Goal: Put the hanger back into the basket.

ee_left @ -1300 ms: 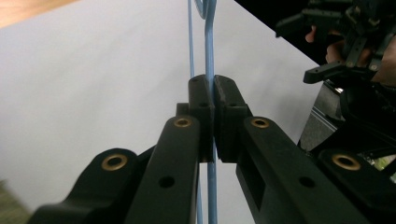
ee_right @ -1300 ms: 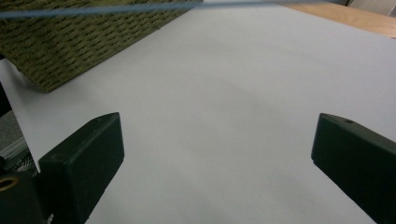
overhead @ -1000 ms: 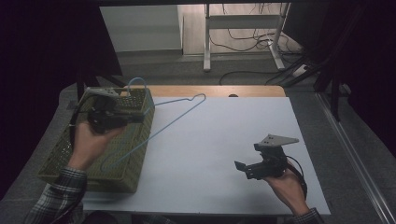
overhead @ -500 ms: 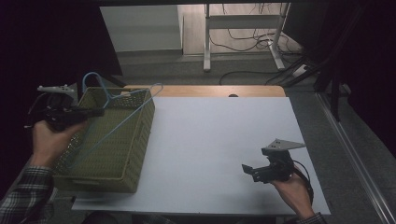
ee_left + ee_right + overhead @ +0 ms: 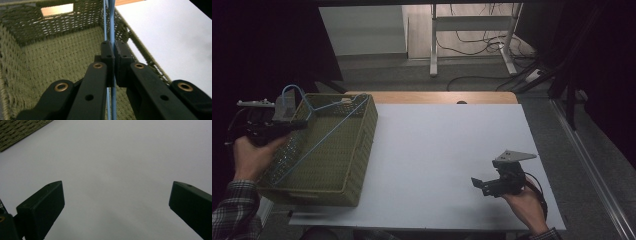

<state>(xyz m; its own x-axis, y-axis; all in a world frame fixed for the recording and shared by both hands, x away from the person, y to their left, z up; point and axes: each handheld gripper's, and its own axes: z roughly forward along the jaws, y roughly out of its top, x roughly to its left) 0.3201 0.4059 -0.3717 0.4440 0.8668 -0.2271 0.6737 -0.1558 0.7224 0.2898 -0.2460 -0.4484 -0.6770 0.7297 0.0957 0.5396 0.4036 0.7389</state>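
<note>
A light blue wire hanger (image 5: 323, 137) lies slanted inside the green woven basket (image 5: 362, 145) at the table's left, with its hook (image 5: 290, 89) sticking up past the basket's left rim. My left gripper (image 5: 298, 125) is held over that left rim, shut on the hanger near the hook. In the left gripper view the jaws (image 5: 114, 53) pinch the blue wire (image 5: 112, 22) above the basket's floor (image 5: 50, 57). My right gripper (image 5: 479, 185) rests low at the table's front right, open, with nothing between its jaws (image 5: 117, 197).
The white table top (image 5: 442, 145) stretches between the basket and the right gripper. A wooden strip (image 5: 437, 97) runs along the far edge. Beyond it are a desk frame (image 5: 472, 45) and cables on the floor. A basket corner (image 5: 17, 130) shows in the right gripper view.
My left gripper has carried the hanger leftward, from reaching over the table to lying within the basket. The right gripper has stayed about where it was.
</note>
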